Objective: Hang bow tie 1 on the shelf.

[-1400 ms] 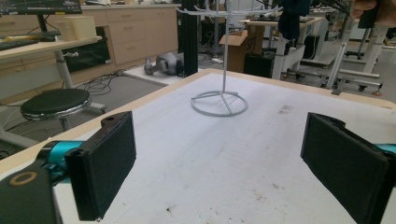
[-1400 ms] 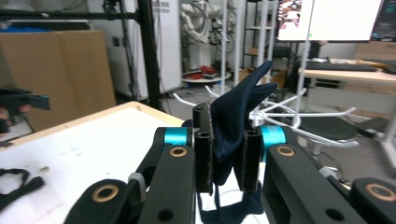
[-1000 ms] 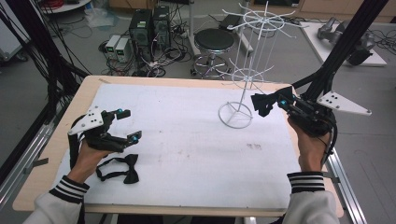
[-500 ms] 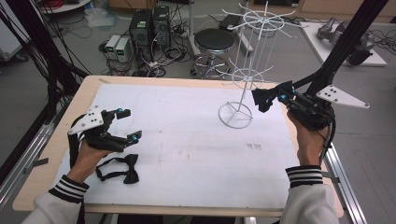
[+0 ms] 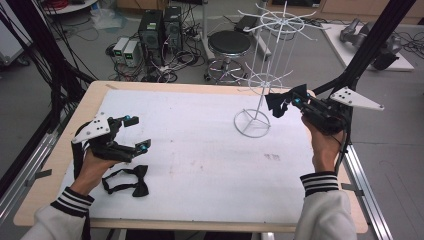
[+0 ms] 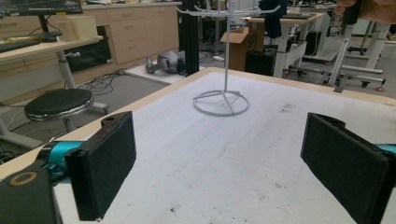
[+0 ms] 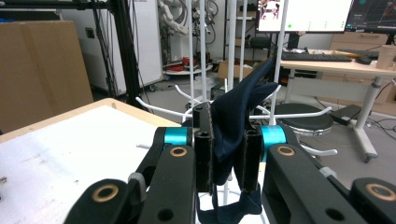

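My right gripper (image 5: 286,103) clamps a dark bow tie (image 7: 233,126) at the rack's (image 5: 260,75) three o'clock; it may miss a prong. Left gripper (image 5: 134,132) gapes empty.

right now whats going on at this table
A person works with a gripper in each hand. The right gripper has its jaws shut on a dark blue bow tie, held up beside the arms of the white wire rack at the far right of the table, apparently to hang it. The left gripper hangs over the near left with jaws open, holding nothing. A black bow tie lies on the table beside it.
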